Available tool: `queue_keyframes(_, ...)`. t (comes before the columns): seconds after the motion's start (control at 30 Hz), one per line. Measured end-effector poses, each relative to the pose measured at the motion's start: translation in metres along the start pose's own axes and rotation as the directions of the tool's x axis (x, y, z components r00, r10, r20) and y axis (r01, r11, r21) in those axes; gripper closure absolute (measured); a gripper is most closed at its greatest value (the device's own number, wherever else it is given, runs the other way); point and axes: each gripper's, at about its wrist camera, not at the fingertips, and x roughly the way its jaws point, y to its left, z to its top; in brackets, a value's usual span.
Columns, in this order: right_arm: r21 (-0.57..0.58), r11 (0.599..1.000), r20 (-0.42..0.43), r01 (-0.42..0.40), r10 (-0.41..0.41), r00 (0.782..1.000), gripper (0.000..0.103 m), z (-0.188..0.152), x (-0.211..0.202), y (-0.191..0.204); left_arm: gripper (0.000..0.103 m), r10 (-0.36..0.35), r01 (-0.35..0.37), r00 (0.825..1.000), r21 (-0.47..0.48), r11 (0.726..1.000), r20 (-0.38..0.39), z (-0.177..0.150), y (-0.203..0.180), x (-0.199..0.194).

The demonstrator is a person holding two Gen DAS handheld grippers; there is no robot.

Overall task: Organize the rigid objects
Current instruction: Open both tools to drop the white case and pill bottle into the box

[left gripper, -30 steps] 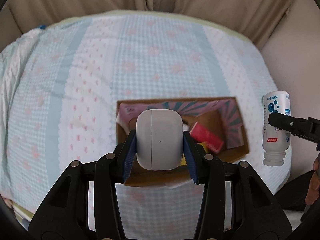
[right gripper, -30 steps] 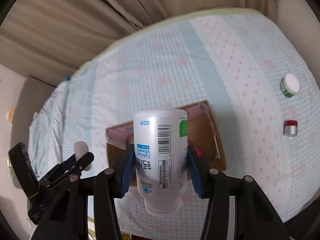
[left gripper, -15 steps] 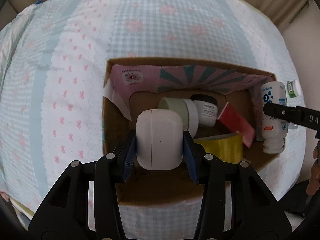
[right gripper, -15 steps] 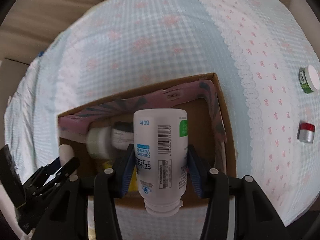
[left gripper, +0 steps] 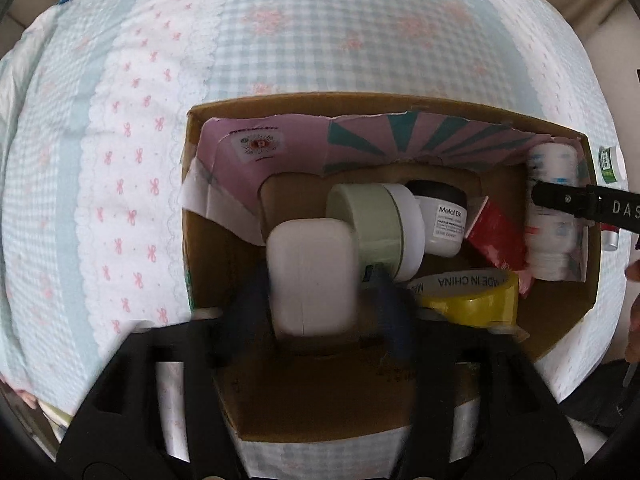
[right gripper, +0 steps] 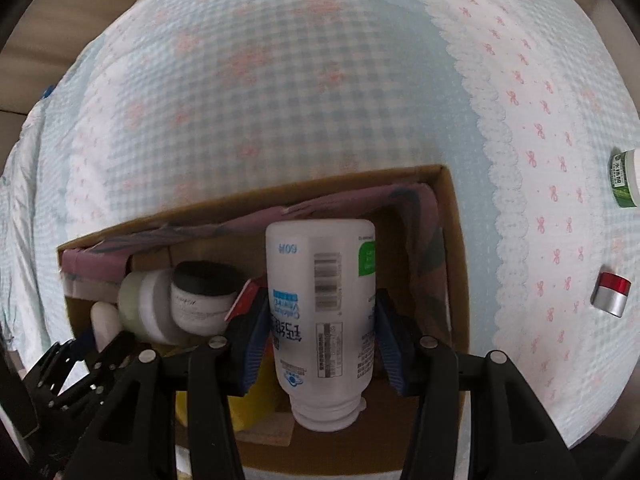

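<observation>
A cardboard box point(left gripper: 192, 216) with a pink lining sits on the bed; it also shows in the right wrist view point(right gripper: 456, 240). My left gripper point(left gripper: 316, 296) is inside the box; its blurred fingers stand slightly apart from the white earbuds case point(left gripper: 310, 276), which lies between them. My right gripper point(right gripper: 320, 340) is shut on a white vitamin bottle point(right gripper: 324, 300), cap toward me, low inside the box's right end. The bottle also shows in the left wrist view point(left gripper: 550, 216).
The box holds a pale green jar point(left gripper: 372, 224), a black-lidded white jar point(left gripper: 440, 216), a red packet point(left gripper: 496, 236) and yellow tape point(left gripper: 468, 296). On the bedspread right of the box lie a green-labelled jar point(right gripper: 624, 178) and a red-and-silver cap point(right gripper: 610, 294).
Both grippers have gone down into the box. The left fingers have spread off the earbuds case. The right gripper still grips the bottle.
</observation>
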Motion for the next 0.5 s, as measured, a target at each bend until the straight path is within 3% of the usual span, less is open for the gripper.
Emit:
queue_keyframes(0.03, 0.01, 1.0, 0.007, -0.012, 0.012, 1.0, 0.051, 0.0, 0.0, -0.001, 0.0, -0.076, 0.076, 0.997, 0.008, 0.997, 0.004, 0.001, -0.003, -0.001)
queue_keyframes(0.07, 0.02, 1.0, 0.014, -0.021, 0.021, 1.0, 0.032, 0.0, -0.001, -0.003, 0.0, -0.095, 0.095, 0.995, 0.013, 0.995, 0.005, 0.001, -0.007, -0.002)
queue_keyframes(0.17, 0.008, 0.996, -0.003, -0.089, 0.089, 0.996, 0.0, 0.0, -0.001, -0.002, 0.0, -0.061, 0.062, 0.998, 0.043, 0.997, -0.013, -0.003, -0.02, 0.0)
queue_keyframes(0.3, -0.043, 0.998, 0.024, -0.046, 0.047, 0.999, 0.0, -0.004, -0.003, 0.005, 0.0, -0.062, 0.063, 0.998, 0.028, 0.998, -0.022, -0.007, -0.023, 0.0)
queue_keyframes(0.5, -0.025, 0.998, 0.028, -0.066, 0.066, 0.997, 0.0, -0.005, -0.005, -0.001, 0.0, -0.081, 0.082, 0.996, 0.017, 0.997, -0.027, -0.009, -0.026, -0.005)
